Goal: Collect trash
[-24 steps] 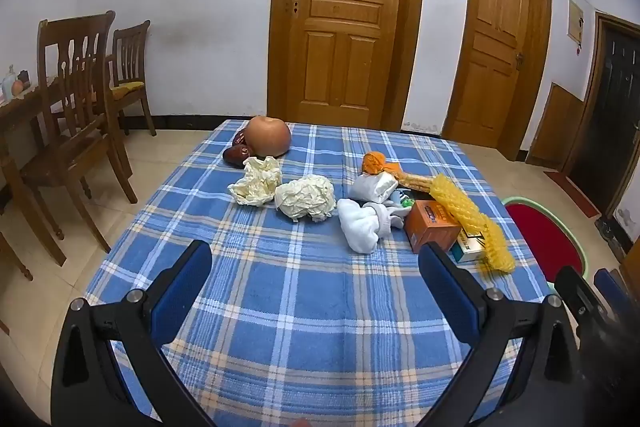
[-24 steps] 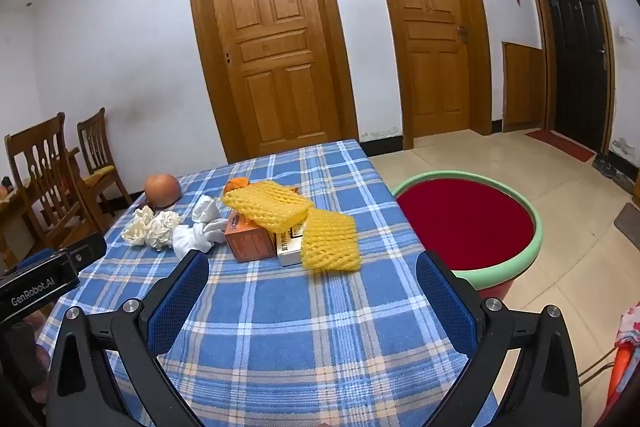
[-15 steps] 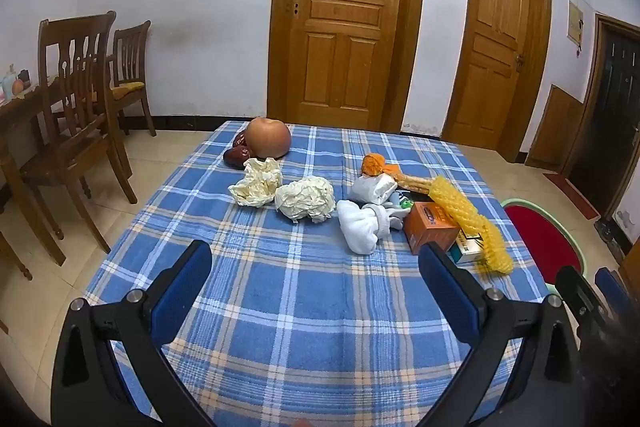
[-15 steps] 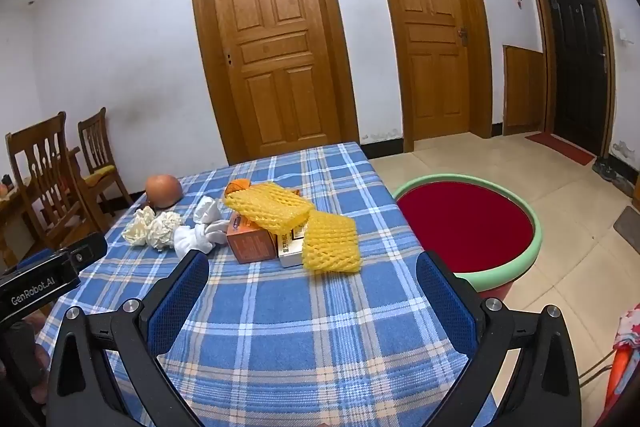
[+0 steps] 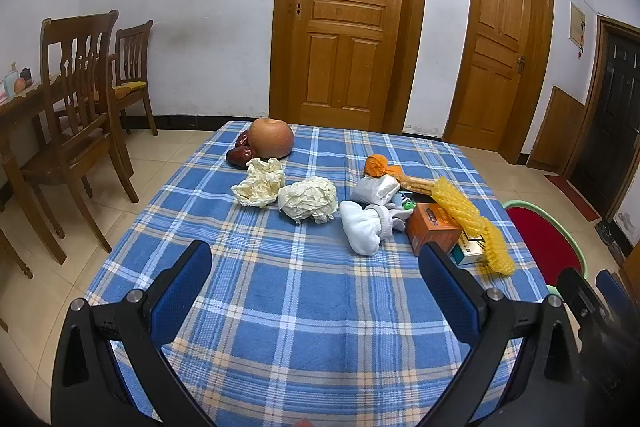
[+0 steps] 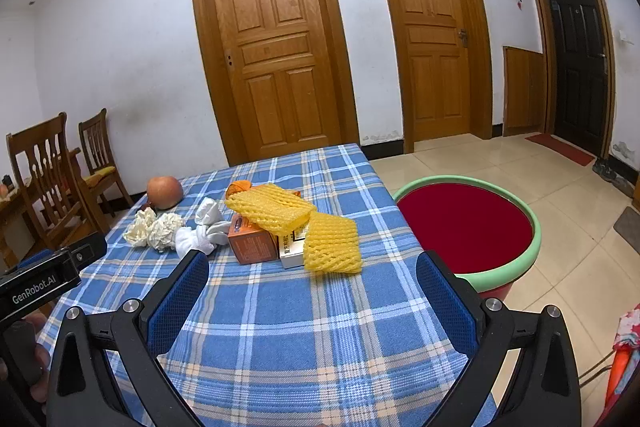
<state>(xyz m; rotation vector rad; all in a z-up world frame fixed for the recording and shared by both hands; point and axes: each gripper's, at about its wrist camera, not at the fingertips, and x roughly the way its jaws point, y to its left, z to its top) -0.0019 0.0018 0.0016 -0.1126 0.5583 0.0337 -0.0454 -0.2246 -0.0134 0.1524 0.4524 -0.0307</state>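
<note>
Trash lies across the far half of a blue plaid tablecloth (image 5: 304, 307): two crumpled paper balls (image 5: 308, 198) (image 6: 165, 231), white wads (image 5: 366, 227), an orange box (image 5: 434, 231) (image 6: 252, 241), yellow foam nets (image 5: 476, 223) (image 6: 330, 243) and orange peel (image 5: 376, 165). My left gripper (image 5: 316, 287) hovers open over the near cloth, well short of the pile, nothing between its fingers. My right gripper (image 6: 312, 291) is open too, above the cloth before the foam nets. A red bin with a green rim (image 6: 468, 227) (image 5: 540, 239) stands beside the table's right edge.
An apple (image 5: 271, 138) and dark red dates (image 5: 240, 155) sit at the table's far end. Wooden chairs (image 5: 76, 115) and another table stand to the left. Wooden doors (image 6: 276, 39) line the far wall. Tiled floor (image 6: 576, 227) stretches right of the bin.
</note>
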